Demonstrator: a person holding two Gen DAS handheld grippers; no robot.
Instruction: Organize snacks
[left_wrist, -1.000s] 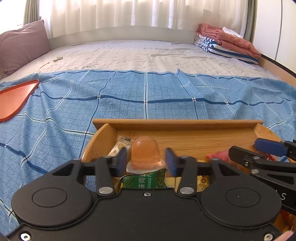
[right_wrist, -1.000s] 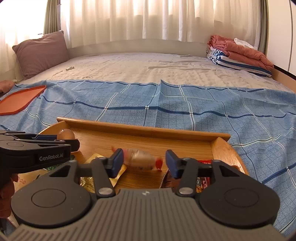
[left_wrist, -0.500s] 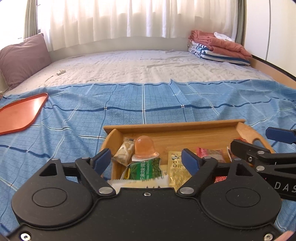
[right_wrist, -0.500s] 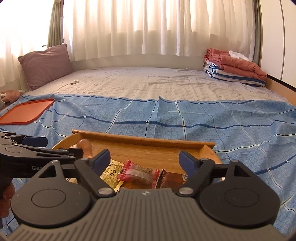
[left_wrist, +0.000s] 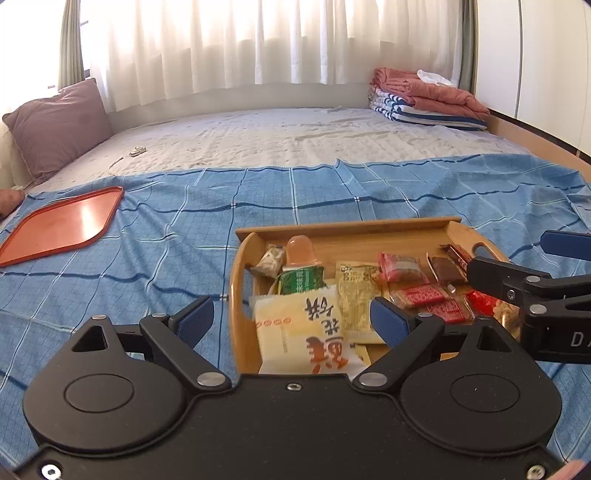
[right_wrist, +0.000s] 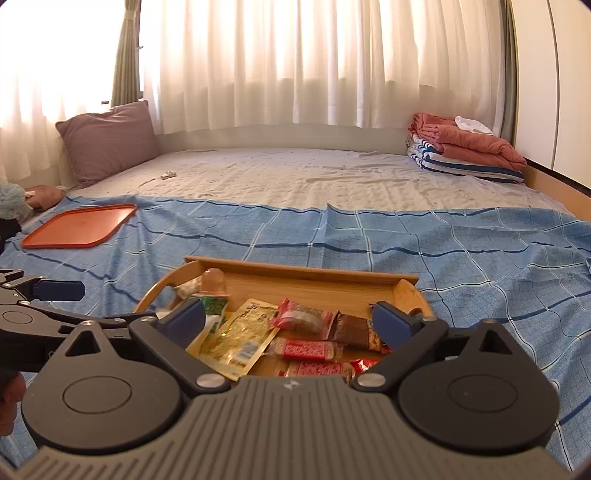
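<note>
left wrist: our left hand-held gripper (left_wrist: 291, 319) is opening, nothing gripped, above the wooden tray (left_wrist: 347, 227) of snacks on the bed (left_wrist: 155, 258); the jelly cup (left_wrist: 301, 251) stands at the tray's far left | right wrist: right hand-held gripper (right_wrist: 288, 319) is opening, nothing gripped, over the red packets (right_wrist: 304, 349) | advice: we judge it best to lift clear before picking again, so no pad snags a wrapper.

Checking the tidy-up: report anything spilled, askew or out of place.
Nothing is spilled: every snack lies inside the wooden tray. They are heaped rather than lined up, the white packet overlapping its neighbours. The orange tray holds nothing.
</note>
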